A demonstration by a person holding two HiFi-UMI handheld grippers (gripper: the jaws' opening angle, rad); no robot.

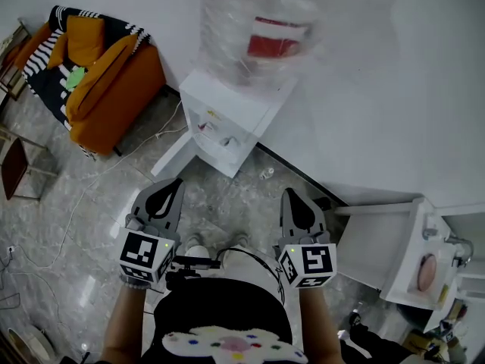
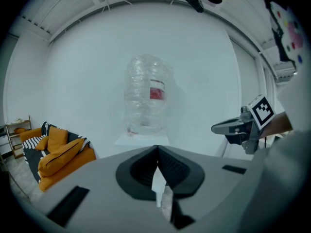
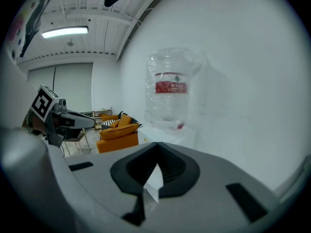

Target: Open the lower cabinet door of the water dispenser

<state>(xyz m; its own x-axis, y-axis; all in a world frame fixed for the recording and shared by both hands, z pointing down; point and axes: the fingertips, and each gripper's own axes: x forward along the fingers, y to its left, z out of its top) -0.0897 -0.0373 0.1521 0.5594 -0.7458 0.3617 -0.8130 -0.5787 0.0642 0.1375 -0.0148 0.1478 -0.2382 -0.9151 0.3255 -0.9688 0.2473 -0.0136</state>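
The left hand-held gripper (image 1: 171,189) and the right hand-held gripper (image 1: 295,203) were both closed on nothing, jaws pressed together, and were held side by side near the person's body, above the grey floor (image 1: 98,203). The white water dispenser (image 1: 227,123) stood at the far centre against the wall, well apart from both, with a clear water bottle (image 1: 261,36) on top and an orange sofa (image 1: 114,89) to its left. Its lower cabinet door sat low on the near face, too foreshortened from above to tell whether it was shut. 2 risks stood out. With the jaws closed, neither hand-held gripper could catch the door's edge, so it would likely slide off. A hard tug could also rock the top-heavy dispenser or snag the cable (image 1: 155,137) on the floor at its left.
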